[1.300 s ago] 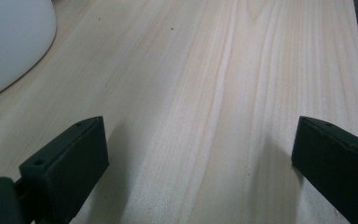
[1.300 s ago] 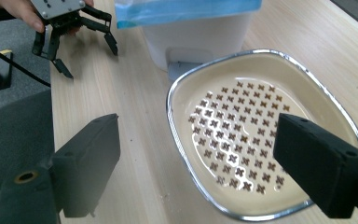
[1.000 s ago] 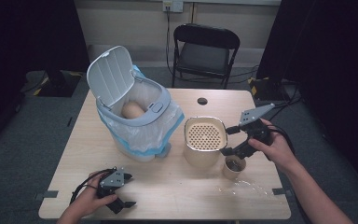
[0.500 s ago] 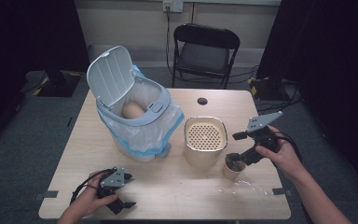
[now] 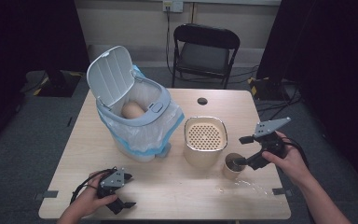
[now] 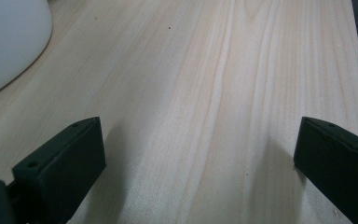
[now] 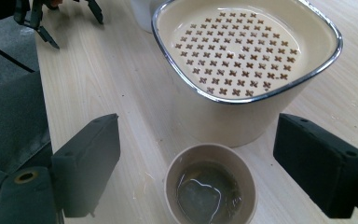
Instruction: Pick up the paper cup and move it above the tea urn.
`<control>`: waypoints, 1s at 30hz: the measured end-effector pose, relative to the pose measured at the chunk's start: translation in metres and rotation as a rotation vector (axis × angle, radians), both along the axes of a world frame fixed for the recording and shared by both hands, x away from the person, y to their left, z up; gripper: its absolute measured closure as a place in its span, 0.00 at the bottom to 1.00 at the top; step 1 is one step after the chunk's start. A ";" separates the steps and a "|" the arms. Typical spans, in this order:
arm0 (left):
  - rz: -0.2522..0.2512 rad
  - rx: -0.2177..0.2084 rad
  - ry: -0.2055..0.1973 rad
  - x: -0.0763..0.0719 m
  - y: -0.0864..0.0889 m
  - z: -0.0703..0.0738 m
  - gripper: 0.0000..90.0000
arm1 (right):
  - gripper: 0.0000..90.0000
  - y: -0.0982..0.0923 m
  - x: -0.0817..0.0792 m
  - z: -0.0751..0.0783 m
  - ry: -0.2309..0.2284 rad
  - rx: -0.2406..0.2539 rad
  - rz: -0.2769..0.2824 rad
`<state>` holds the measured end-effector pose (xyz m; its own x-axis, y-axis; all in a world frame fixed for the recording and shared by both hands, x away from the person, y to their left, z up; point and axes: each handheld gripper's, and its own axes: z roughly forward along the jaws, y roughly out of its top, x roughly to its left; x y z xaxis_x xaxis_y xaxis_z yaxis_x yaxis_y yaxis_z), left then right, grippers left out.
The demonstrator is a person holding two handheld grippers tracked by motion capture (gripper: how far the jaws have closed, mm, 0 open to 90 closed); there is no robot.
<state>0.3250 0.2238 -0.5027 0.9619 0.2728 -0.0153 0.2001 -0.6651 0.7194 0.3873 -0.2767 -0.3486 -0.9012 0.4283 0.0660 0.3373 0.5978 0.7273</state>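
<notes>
The small paper cup (image 7: 209,184) is standing on the table (image 5: 168,186), just in front of the cream strainer container (image 5: 205,140), and is holding murky liquid with something indistinct sunk in it. The right tongs (image 7: 198,163) are hanging wide apart on either side of it, not touching. The strainer's perforated insert is hiding what lies beneath. The left tongs (image 6: 196,172) are resting apart over bare wood. The lined bin (image 5: 137,116) is holding a brownish lump, partly hidden.

High view: above near edge, looking forward and down over whole pale wooden bench (image 5: 177,186). Right gripper view: close, angled down; shares cream perforated-top container (image 7: 247,56) (image 5: 205,140). Left gripper view: skims bench close.
</notes>
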 end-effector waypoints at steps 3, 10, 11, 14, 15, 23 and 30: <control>0.001 0.000 0.000 0.000 0.000 0.000 0.01 | 0.16 -0.005 -0.002 -0.005 0.003 -0.001 -0.007; 0.001 0.000 0.000 0.000 0.000 0.000 0.01 | 0.16 -0.015 -0.005 -0.012 0.012 0.012 -0.020; 0.000 0.000 0.000 0.000 0.000 0.000 0.01 | 0.16 -0.016 -0.005 -0.013 0.013 0.011 -0.026; 0.001 -0.001 0.000 0.000 0.000 0.000 0.02 | 0.16 -0.020 -0.007 -0.017 0.017 0.015 -0.034; 0.001 -0.001 0.000 0.000 0.000 0.000 0.01 | 0.16 -0.020 -0.007 -0.017 0.017 0.015 -0.034; 0.000 0.000 0.000 0.000 0.000 0.000 0.01 | 0.16 -0.030 -0.011 -0.029 0.026 0.013 -0.045; 0.001 0.000 0.000 0.000 0.000 0.000 0.02 | 0.16 -0.038 -0.015 -0.037 0.034 0.017 -0.054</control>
